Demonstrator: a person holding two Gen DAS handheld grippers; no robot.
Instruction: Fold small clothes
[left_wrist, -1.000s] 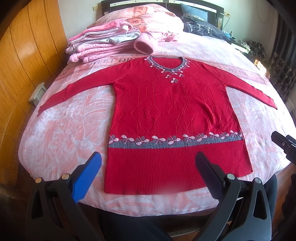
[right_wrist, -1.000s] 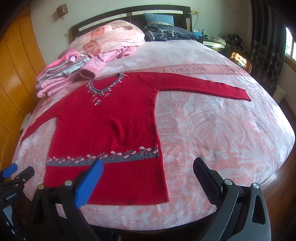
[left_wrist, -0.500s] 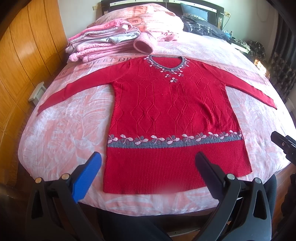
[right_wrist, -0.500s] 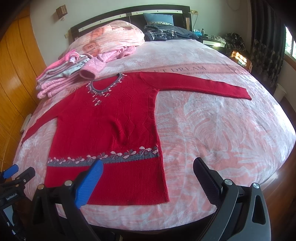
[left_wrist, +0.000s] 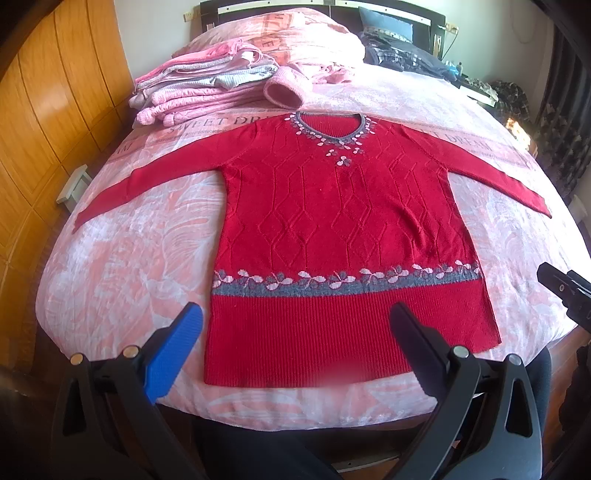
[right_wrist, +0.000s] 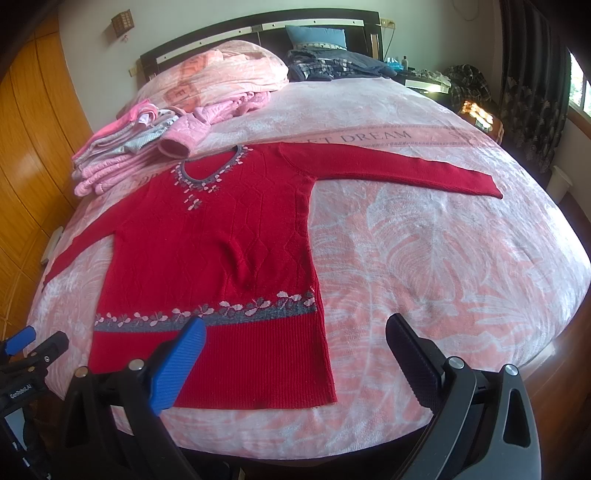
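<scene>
- Claws first: my left gripper (left_wrist: 295, 328) and my right gripper (right_wrist: 295, 343) both hang over the near edge of the bed, jaws spread wide, holding nothing
- The red sweater (left_wrist: 343, 229) lies flat and face up on the pink bedspread (left_wrist: 122, 266), hem toward me, both sleeves stretched straight out to the sides; my left claw straddles the hem, my right sits over its right hem corner
- As I judge it, no fold is made yet: sleeves must come in across the body, then the hem goes up toward the neckline
- Beyond the collar, touching or just beside it, sits a stack of folded pink and grey clothes (left_wrist: 207, 92), likely where this one ends up
- Farther back a pink quilt (right_wrist: 229, 70) and dark plaid clothes (right_wrist: 332, 66) lie against the headboard (right_wrist: 258, 27)
- Nothing lies on the sweater; only that stack crowds the neckline
</scene>
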